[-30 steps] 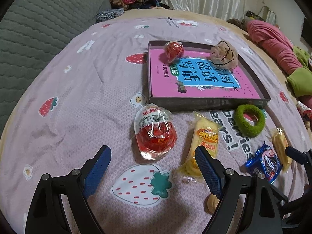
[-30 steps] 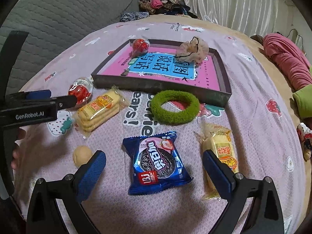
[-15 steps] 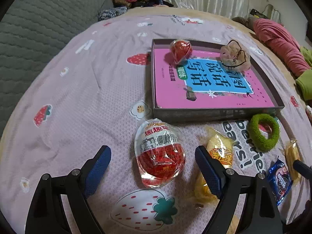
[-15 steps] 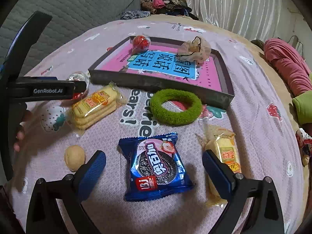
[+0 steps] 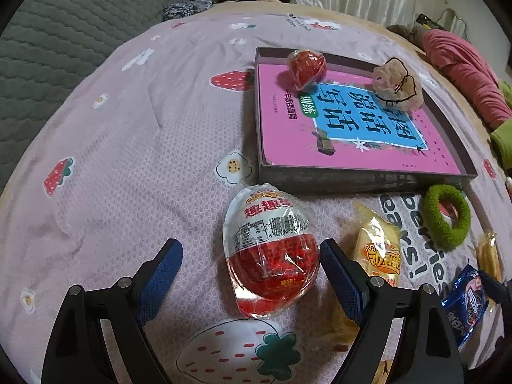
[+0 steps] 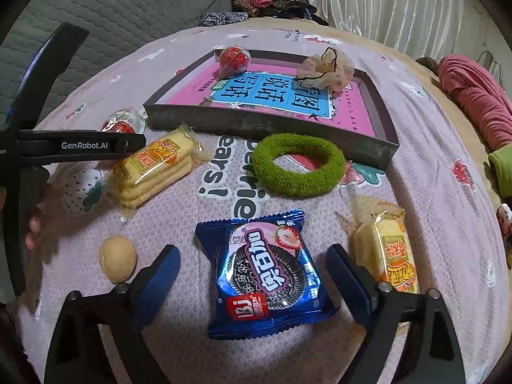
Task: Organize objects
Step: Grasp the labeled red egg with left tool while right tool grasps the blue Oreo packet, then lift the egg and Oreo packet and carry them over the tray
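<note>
A red-and-white egg-shaped sweet in clear wrap lies on the pink strawberry bedspread between the fingers of my left gripper. That gripper is open, and its right pad sits very near the egg. My right gripper straddles a blue cookie packet. Its jaws are closing but the pads stay clear of the packet. A dark grey tray with a pink book inside holds a red wrapped ball and a beige scrunchie.
A green scrunchie lies in front of the tray. Yellow biscuit packets flank the cookie packet, and a walnut rests near my right gripper's left finger. The left gripper's black arm crosses the left. A grey headboard and clothes sit behind.
My left gripper has moved forward and down, so the egg now sits between its fingers. The right gripper's fingers have drawn slightly closer around the blue packet.
</note>
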A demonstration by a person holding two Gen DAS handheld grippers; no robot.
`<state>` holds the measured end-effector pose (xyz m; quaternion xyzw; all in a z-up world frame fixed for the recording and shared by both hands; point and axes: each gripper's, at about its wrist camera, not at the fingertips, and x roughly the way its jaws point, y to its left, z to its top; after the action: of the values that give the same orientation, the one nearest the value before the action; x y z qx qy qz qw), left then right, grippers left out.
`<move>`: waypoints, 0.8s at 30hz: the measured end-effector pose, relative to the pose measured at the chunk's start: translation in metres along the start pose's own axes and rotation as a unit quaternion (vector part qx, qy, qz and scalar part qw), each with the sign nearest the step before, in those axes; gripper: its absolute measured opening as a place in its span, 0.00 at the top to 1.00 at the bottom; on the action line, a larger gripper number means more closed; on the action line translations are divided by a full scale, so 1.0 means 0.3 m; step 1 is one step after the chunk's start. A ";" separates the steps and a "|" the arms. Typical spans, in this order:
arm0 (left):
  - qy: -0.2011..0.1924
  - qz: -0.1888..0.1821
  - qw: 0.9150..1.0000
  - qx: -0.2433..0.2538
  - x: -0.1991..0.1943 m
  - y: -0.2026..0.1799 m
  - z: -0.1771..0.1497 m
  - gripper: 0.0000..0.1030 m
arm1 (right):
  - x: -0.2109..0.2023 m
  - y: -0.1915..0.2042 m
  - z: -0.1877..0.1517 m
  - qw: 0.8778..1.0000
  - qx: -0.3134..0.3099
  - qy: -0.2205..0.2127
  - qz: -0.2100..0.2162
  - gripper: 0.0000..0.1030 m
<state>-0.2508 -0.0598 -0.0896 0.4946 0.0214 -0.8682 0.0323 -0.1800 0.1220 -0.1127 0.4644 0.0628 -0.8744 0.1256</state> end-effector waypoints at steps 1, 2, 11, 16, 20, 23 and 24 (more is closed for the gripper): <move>0.000 -0.001 1.000 0.000 0.000 0.001 -0.001 0.16 | 0.001 0.000 0.000 1.000 0.001 0.001 0.002 0.14; 0.000 -0.004 1.000 -0.001 0.002 0.001 0.000 0.18 | 0.004 0.000 0.001 1.000 0.001 0.001 0.003 0.15; 0.013 -0.029 0.999 -0.011 0.030 0.010 0.004 0.47 | 0.020 0.008 0.010 1.000 -0.010 0.000 -0.002 0.31; 0.015 -0.040 0.999 -0.025 0.035 0.029 0.005 0.48 | 0.022 0.013 0.010 1.000 -0.007 0.003 0.007 0.45; 0.013 -0.046 0.998 -0.033 0.023 0.037 0.003 0.48 | 0.005 0.003 0.013 1.000 0.007 0.000 0.025 0.47; 0.013 -0.048 0.998 -0.038 0.005 0.035 0.000 0.48 | -0.007 0.010 0.013 0.999 0.006 0.000 0.037 0.47; 0.012 -0.050 0.998 -0.038 -0.002 0.035 -0.001 0.48 | -0.013 0.015 0.013 0.999 0.003 -0.001 0.037 0.47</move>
<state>-0.2494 -0.0701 -0.0893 0.5015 0.0791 -0.8615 0.0077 -0.1798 0.1174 -0.1074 0.4661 0.0431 -0.8697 0.1564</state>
